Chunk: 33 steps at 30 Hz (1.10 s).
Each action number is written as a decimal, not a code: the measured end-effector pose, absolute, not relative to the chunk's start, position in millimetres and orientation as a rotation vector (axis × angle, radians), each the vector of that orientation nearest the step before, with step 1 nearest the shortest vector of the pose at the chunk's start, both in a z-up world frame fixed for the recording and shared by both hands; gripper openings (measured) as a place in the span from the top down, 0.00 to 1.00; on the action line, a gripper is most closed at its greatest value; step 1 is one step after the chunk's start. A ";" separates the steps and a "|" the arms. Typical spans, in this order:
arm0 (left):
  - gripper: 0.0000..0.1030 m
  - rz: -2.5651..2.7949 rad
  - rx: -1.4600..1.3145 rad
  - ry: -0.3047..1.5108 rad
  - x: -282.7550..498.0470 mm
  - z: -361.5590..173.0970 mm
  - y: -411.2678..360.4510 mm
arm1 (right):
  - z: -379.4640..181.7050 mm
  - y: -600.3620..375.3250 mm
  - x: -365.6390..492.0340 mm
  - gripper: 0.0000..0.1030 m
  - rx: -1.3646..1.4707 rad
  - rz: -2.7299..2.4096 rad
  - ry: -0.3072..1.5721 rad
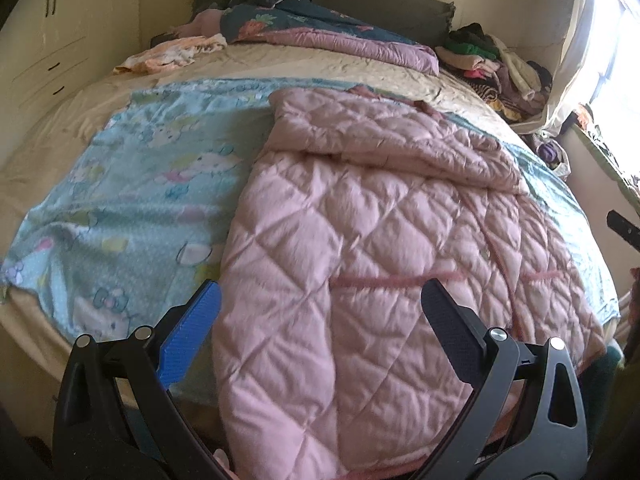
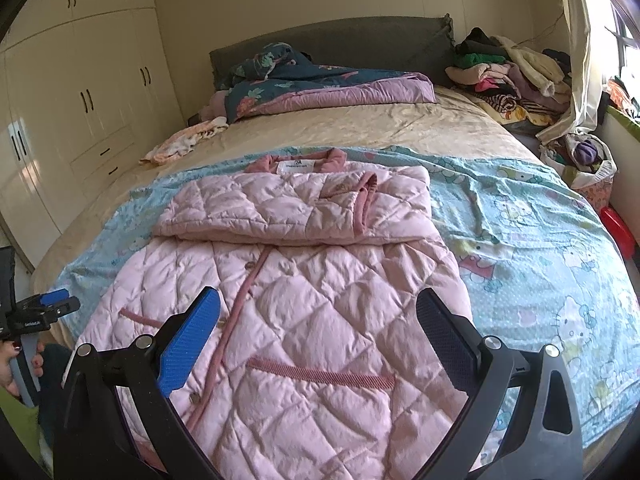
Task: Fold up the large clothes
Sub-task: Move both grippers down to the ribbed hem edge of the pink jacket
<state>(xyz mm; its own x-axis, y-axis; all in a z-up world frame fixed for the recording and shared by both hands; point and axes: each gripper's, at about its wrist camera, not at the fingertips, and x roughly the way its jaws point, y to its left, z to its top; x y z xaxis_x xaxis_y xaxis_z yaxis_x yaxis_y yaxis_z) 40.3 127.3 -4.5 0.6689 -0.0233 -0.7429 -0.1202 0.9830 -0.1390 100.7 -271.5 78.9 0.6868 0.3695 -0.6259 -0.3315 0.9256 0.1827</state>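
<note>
coat on bed, hem at near edge, long axis running away from me toward headboard | left gripper and right gripper: jaws wide, empty, both above hem | I judge neither nearer

A bed with a grey headboard fills the room, between cream wardrobes on the left wall and a bright window with a pale curtain at the right
</note>
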 end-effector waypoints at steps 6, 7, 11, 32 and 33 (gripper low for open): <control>0.09 0.059 -0.169 0.875 21.2 -20.3 131.8 | 75.2 -281.0 92.9 0.05 0.062 0.383 0.723; 0.09 0.059 -0.173 0.880 19.0 -22.3 132.9 | 74.8 -282.2 91.8 0.05 0.060 0.381 0.724; 0.09 0.066 -0.184 0.893 10.0 -30.2 139.5 | 73.0 -289.0 87.4 0.05 0.063 0.370 0.728; 0.46 -0.063 -0.148 1.067 -11.9 -65.6 144.3 | 42.3 -316.9 58.8 0.05 0.063 0.330 0.819; 0.45 -0.070 -0.137 1.074 -11.1 -66.5 141.4 | 39.7 -319.4 57.8 0.05 0.066 0.328 0.826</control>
